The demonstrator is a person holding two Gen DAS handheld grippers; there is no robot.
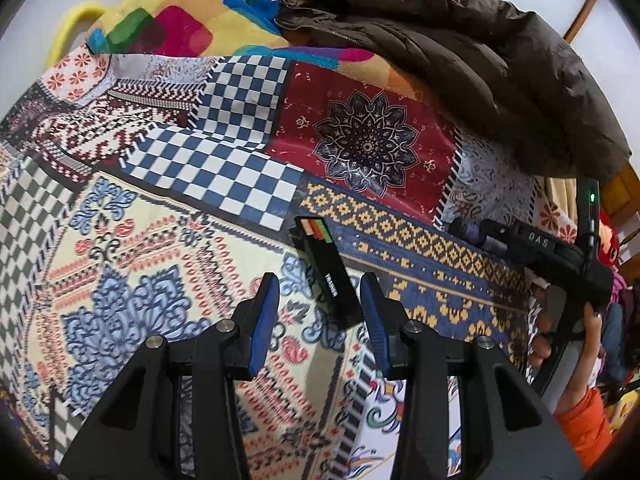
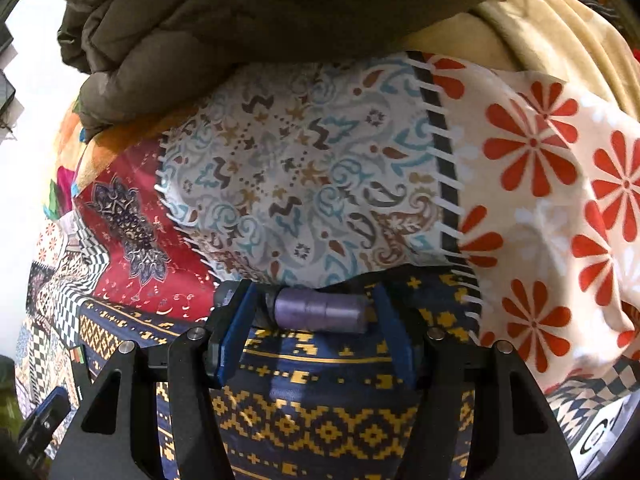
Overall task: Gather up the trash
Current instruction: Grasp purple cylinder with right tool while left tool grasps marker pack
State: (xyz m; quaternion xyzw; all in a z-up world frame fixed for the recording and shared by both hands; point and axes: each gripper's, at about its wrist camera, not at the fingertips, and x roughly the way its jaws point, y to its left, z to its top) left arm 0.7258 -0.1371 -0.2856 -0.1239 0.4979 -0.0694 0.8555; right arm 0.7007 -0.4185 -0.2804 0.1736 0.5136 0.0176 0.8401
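A slim black box (image 1: 325, 278) with orange and green marks at its far end lies on the patchwork bedspread (image 1: 180, 208). My left gripper (image 1: 320, 304) is open just above it, and the box's near end lies between the blue pads without touching them. In the right wrist view a short purple cylinder (image 2: 322, 312) with a dark cap lies crosswise on the blue and yellow patch (image 2: 320, 420). My right gripper (image 2: 314, 304) straddles it, open, with a small gap at each pad. The left wrist view shows the same cylinder (image 1: 482, 236) at the right gripper's tips.
A brown puffy jacket (image 1: 440, 48) is heaped at the back of the bed, over a bright multicoloured blanket (image 1: 180, 24). A beige blanket (image 2: 540, 24) lies at the far right. A hand in an orange sleeve (image 1: 580, 424) holds the right gripper's handle.
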